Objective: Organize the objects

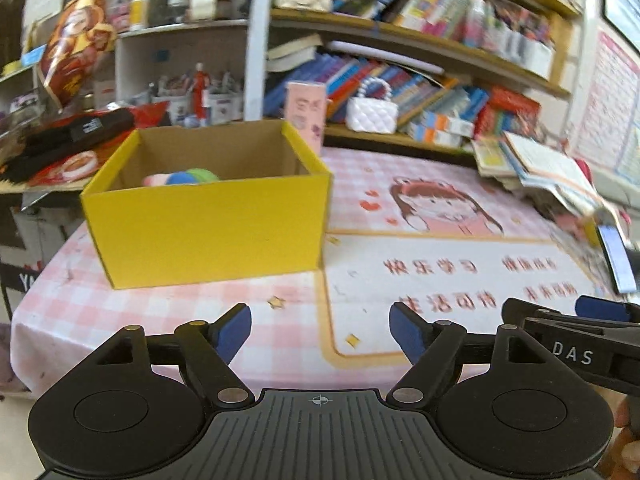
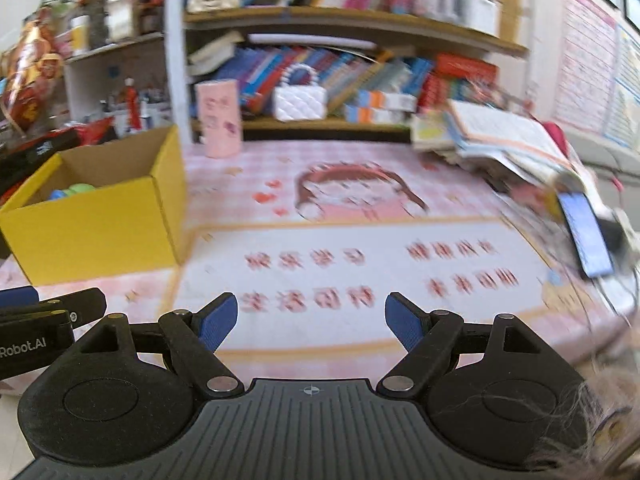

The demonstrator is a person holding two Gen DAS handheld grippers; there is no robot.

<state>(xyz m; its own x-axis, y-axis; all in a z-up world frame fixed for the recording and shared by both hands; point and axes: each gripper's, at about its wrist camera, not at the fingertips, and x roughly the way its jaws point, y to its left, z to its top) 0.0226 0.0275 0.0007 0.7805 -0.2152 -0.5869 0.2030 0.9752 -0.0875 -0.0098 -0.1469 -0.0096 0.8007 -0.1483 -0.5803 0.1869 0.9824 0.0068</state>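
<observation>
Both claws (left [image 1: 320, 330], right [image 2: 311, 320]) agape, empty

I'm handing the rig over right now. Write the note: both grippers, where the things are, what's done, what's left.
Left gripper: open, empty, over the near table edge.
Right gripper: open, empty, alongside it.
Yellow box: on the checked tablecloth, far left, open-topped.
Done: soft coloured items already lie in the box.
Left: nothing loose shows on the middle of the cloth; judge whether the pink carton, the book pile or the phone at the right edge need tidying.
</observation>
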